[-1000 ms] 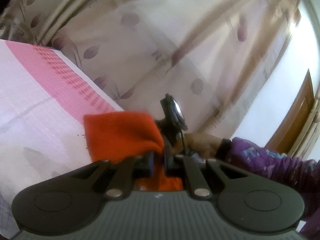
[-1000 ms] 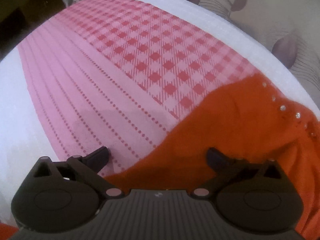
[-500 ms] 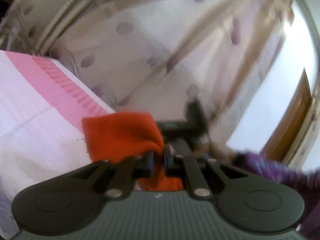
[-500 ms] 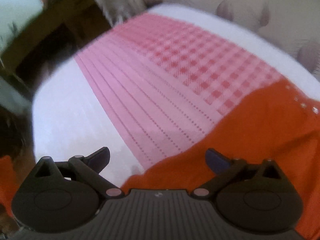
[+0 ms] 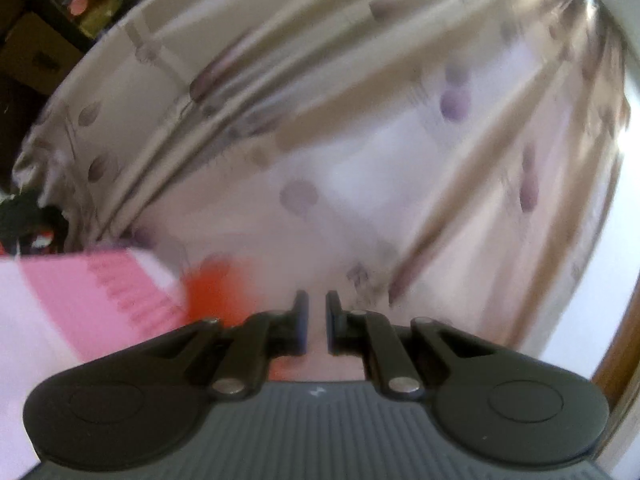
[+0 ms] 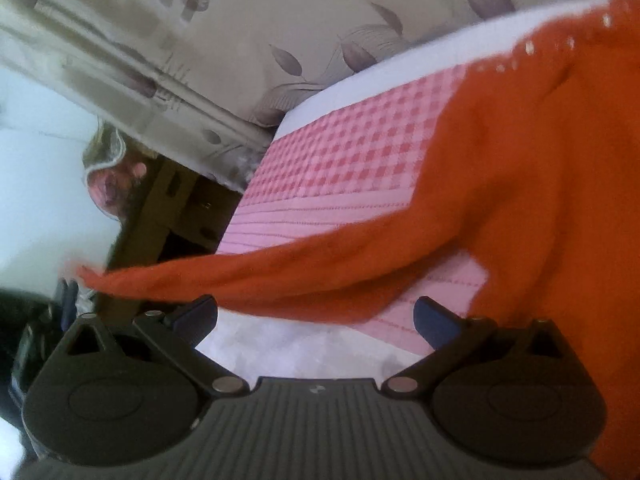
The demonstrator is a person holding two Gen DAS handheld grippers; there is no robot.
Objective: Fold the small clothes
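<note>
An orange knit garment [image 6: 520, 184] lies on the pink checked bedcover [image 6: 352, 160], with a row of small beads along its far edge. One sleeve [image 6: 224, 276] stretches left across the right wrist view, just beyond my fingertips. My right gripper [image 6: 316, 316] is open and empty above the cover. In the left wrist view my left gripper [image 5: 317, 322] has its jaws nearly together with nothing between them. A blurred bit of the orange garment [image 5: 216, 288] shows to its left on the bedcover [image 5: 80, 300].
A beige curtain with purple leaf print [image 5: 360, 140] hangs behind the bed and also fills the top of the right wrist view [image 6: 280, 40]. Dark wooden furniture [image 6: 168, 208] stands off the bed's left end. A brown door frame [image 5: 616, 360] is at the far right.
My left gripper has let go of the orange cloth and swung up towards the curtain. My right gripper stayed open and turned left; the sleeve now lies stretched across its view.
</note>
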